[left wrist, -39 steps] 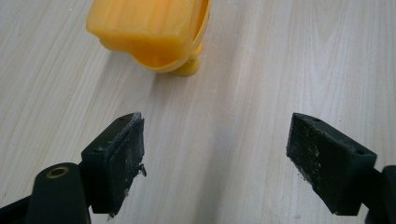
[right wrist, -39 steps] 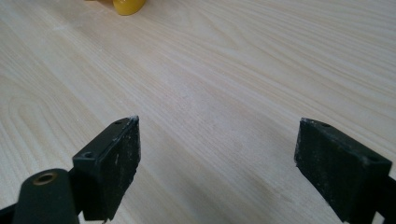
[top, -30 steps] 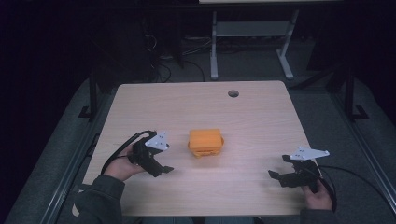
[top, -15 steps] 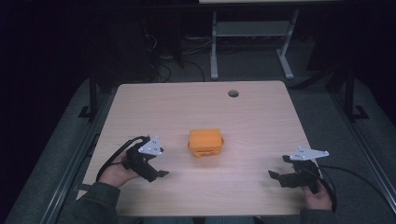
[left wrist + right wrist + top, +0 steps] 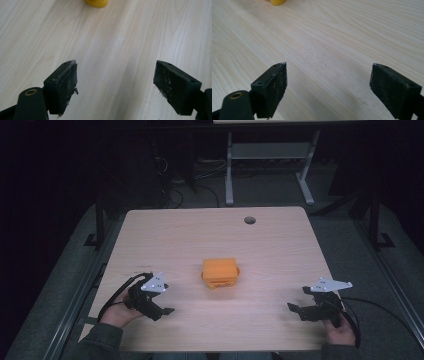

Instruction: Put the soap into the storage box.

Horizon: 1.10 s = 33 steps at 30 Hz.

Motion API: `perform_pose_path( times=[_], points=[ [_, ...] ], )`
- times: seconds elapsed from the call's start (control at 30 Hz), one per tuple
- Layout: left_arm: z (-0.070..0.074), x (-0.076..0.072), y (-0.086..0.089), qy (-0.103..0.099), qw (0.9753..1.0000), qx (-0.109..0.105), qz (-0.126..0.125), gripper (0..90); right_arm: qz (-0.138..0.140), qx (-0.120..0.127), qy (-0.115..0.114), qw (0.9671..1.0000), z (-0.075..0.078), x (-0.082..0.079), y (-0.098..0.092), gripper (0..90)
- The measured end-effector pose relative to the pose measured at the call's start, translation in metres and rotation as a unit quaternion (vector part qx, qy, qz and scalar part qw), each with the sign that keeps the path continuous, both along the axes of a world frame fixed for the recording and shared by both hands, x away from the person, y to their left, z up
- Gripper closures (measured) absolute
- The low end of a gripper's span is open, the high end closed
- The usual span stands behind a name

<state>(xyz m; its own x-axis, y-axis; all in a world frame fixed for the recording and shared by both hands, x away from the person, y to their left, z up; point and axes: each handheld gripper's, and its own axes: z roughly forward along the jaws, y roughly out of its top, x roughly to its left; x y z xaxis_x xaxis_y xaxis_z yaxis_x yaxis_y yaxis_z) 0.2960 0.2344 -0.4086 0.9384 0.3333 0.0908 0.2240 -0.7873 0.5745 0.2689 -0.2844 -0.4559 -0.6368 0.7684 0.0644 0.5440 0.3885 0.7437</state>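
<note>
An orange box-shaped object (image 5: 219, 272) sits at the middle of the light wooden table (image 5: 190, 235). My left gripper (image 5: 162, 311) rests low near the table's front left, held by a hand, well left of the orange object. Its jaws stand wide apart over bare wood, left gripper (image 5: 115, 85), with a sliver of the orange object (image 5: 96, 3) at the top edge. My right gripper (image 5: 295, 309) is at the front right, also open over bare wood, right gripper (image 5: 328, 87). A bit of the orange object (image 5: 277, 2) shows at that view's top left.
A round cable hole (image 5: 249, 220) is near the table's far edge. Behind the table stands a grey metal frame (image 5: 267, 155) on a dark floor, with cables (image 5: 175, 185) to its left. Black cables trail from both grippers.
My left gripper has drawn back toward the front left edge of the table, away from the orange object. The right gripper has stayed put.
</note>
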Motion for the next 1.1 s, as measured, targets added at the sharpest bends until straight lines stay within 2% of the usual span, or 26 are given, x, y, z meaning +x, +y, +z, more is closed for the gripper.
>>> perform_pose_path(
  times=[0.27, 0.5, 0.77, 1.03, 1.1],
  points=[
    [-0.003, -0.006, 0.011, -0.011, 0.9998, 0.007, 0.014, 18.0, -0.002, 0.0, 0.001, 1.0, 0.0, 0.0, 0.001, 14.0],
    [-0.01, -0.012, 0.02, -0.002, 0.9998, 0.006, 0.021, 19.8, -0.002, 0.0, 0.001, 1.0, -0.001, 0.0, 0.001, 13.9],
    [-0.017, -0.017, 0.031, -0.001, 0.9992, -0.008, 0.039, 18.1, 0.0, -0.001, 0.003, 1.0, -0.001, 0.0, 0.002, 13.9],
    [-0.028, -0.023, 0.036, 0.007, 0.9987, 0.005, 0.05, 18.2, 0.003, 0.0, 0.004, 1.0, -0.002, 0.0, 0.002, 13.9],
    [-0.027, -0.023, 0.037, 0.003, 0.9986, 0.005, 0.052, 18.2, 0.004, -0.001, 0.005, 1.0, -0.002, 0.0, 0.002, 14.0]
  ],
)
